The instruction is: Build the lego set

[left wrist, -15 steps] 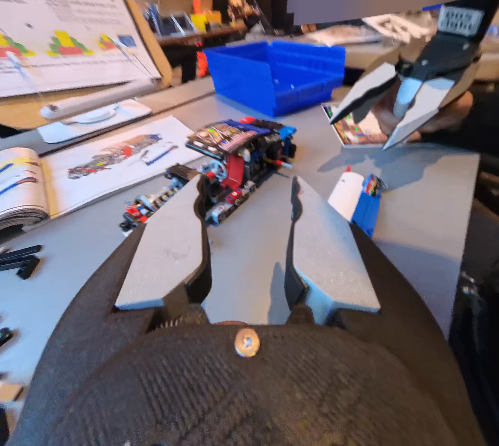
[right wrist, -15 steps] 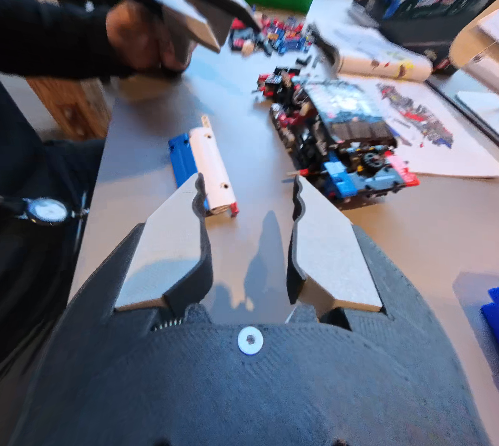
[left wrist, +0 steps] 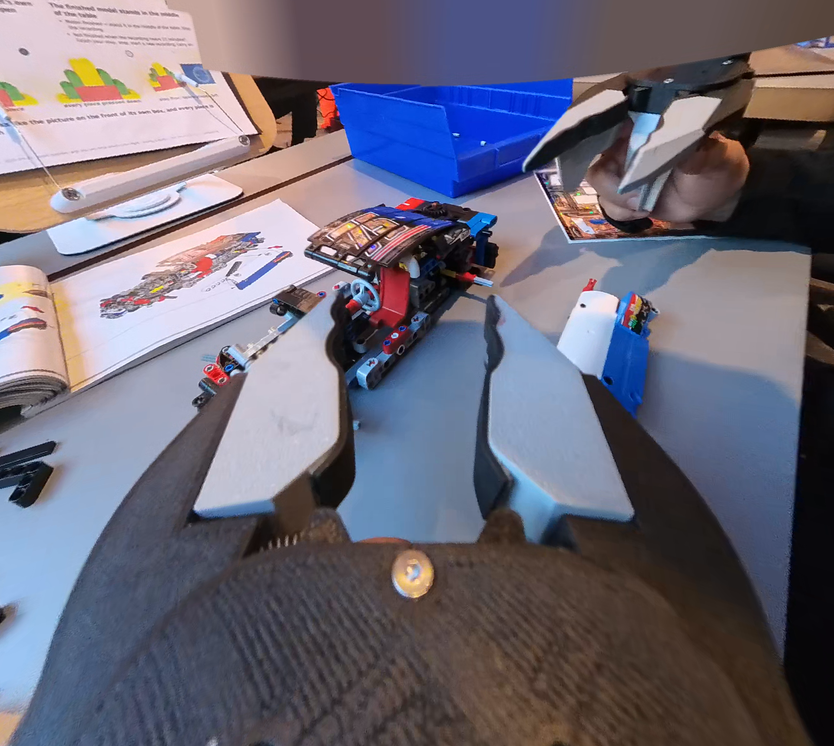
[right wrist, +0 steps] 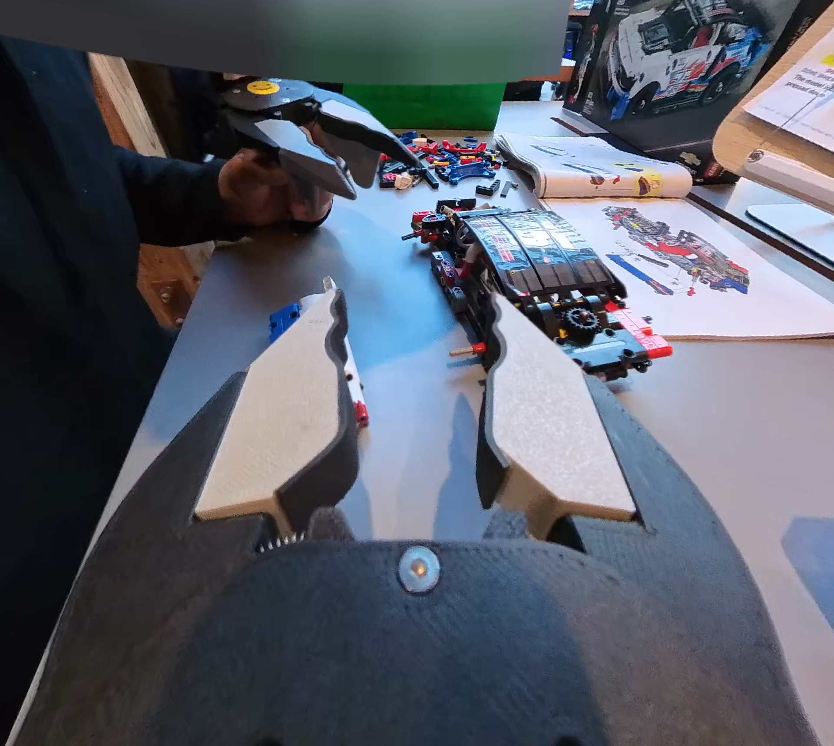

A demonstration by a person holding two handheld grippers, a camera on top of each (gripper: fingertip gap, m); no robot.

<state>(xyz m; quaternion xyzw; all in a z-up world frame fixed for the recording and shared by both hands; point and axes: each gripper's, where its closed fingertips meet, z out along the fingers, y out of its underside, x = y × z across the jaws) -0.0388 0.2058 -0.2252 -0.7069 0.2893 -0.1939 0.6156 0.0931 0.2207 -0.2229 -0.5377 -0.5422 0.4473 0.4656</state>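
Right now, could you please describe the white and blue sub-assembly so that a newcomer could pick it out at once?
Start from the half-built car in the middle of the grey table. On the side away from the open instruction booklet, lying apart near the table's edge, is the white and blue sub-assembly. It alone pairs a smooth white panel with a blue one.

Workshop-type assembly bench.
Grey table, blue parts bin, instruction sheet on stand, loose bricks.
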